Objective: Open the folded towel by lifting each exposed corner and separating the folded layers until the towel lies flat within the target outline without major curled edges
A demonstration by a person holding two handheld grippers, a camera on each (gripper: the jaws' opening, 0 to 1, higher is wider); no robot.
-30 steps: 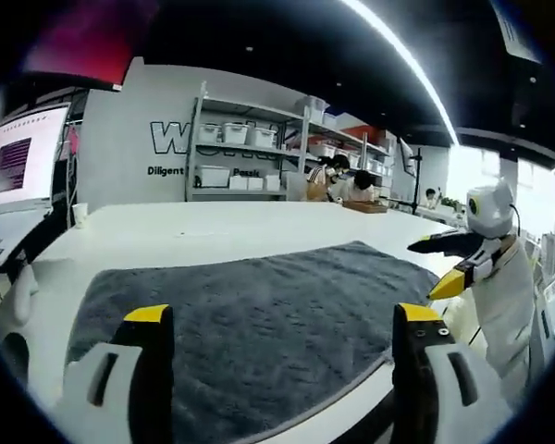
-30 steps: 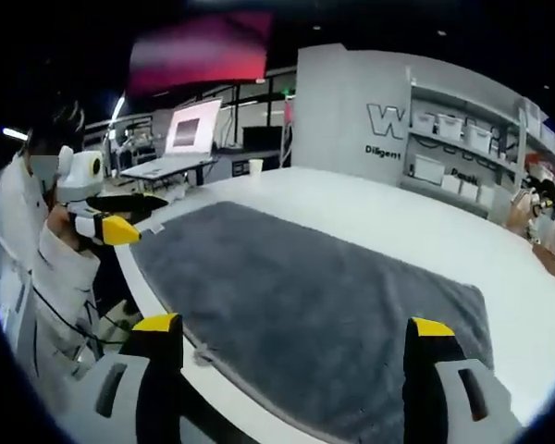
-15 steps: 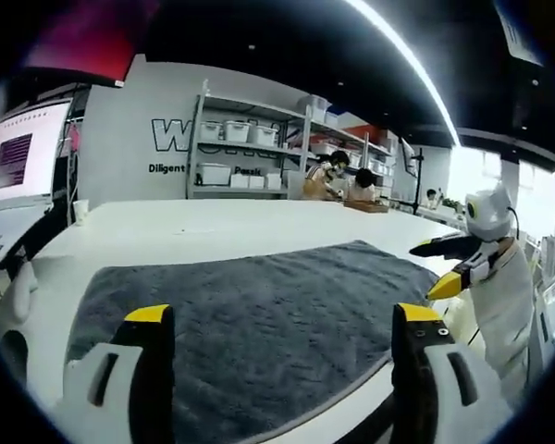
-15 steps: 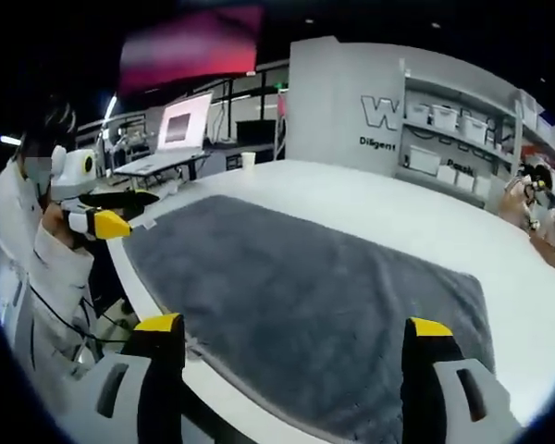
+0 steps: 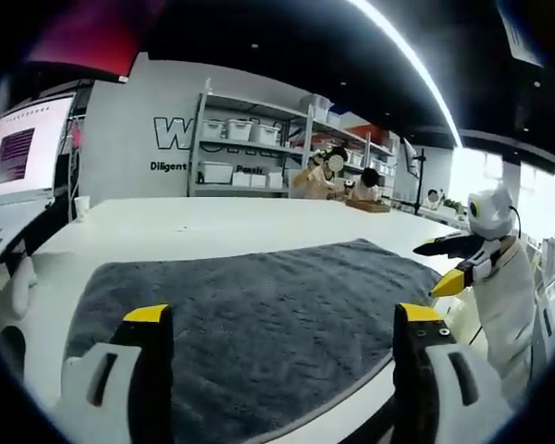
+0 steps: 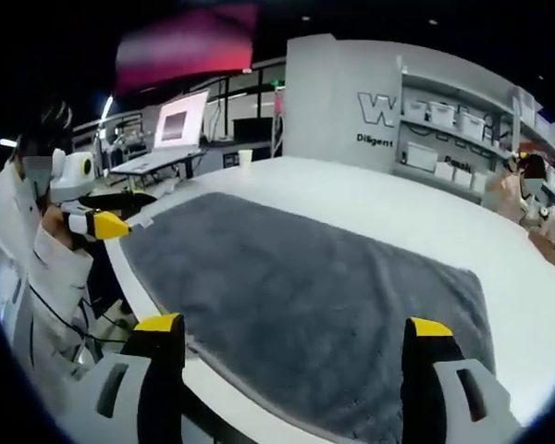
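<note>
Grey towel [image 5: 259, 314] lies spread flat on white bench [image 5: 194, 227]. Left tool [image 5: 282, 347] and right tool [image 6: 291, 356] both hover above its near edge, jaws apart, empty.

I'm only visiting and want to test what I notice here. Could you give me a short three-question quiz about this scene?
1. True or false: the grey towel lies spread on the white table.
2. The left gripper has its jaws: A) open, holding nothing, B) clamped on the towel.
3. Fill in: the right gripper has ______ tips.

Key: 1 true; 2 A; 3 yellow.
</note>
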